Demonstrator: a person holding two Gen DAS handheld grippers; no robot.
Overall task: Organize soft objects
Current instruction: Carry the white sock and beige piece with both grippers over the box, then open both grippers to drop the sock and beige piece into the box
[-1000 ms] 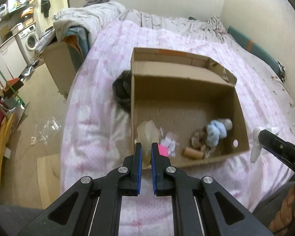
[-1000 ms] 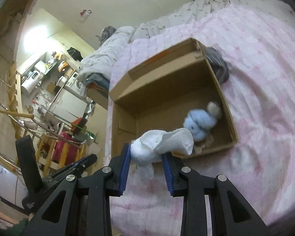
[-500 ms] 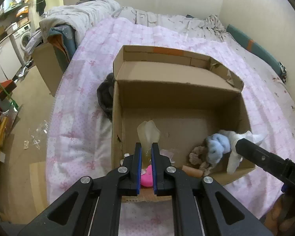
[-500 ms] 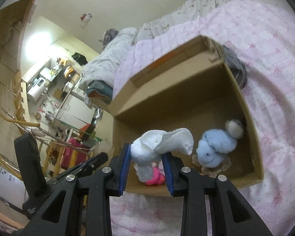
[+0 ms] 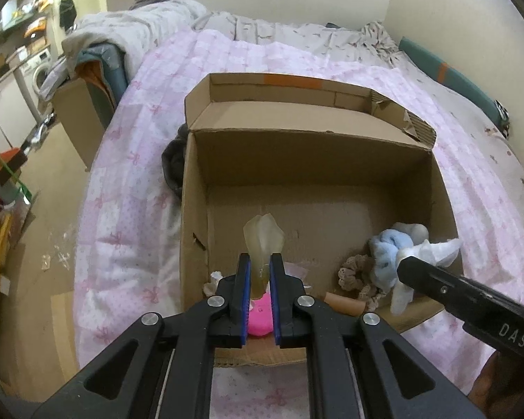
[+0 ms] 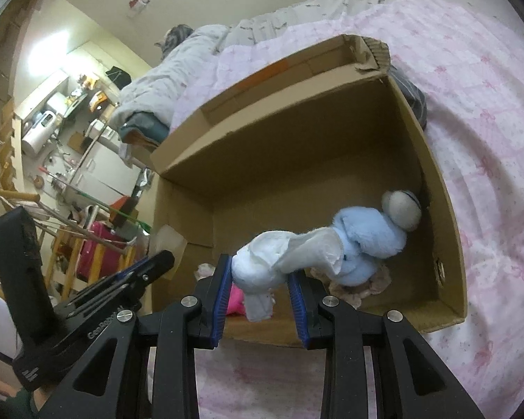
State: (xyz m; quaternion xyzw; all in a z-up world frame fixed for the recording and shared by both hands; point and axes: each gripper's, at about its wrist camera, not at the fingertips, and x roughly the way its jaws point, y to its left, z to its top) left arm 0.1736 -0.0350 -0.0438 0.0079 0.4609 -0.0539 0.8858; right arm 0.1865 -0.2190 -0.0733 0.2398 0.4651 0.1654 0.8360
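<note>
The box (image 5: 192, 209) stands open-topped on the bed (image 5: 129, 160); its far half is bare floor. Toys (image 6: 366, 241) crowd the near wall and right corner.

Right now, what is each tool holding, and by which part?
Left tool: a translucent yellowish soft piece, pinched at its lower end. Right tool: a white crumpled cloth, gripped around its bunched middle.

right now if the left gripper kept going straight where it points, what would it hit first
Probably the pink toy, just past the tips of the left gripper near the box's front wall. Depth is unclear, so it might reach the box floor instead. Its jaws hold a yellowish piece.
</note>
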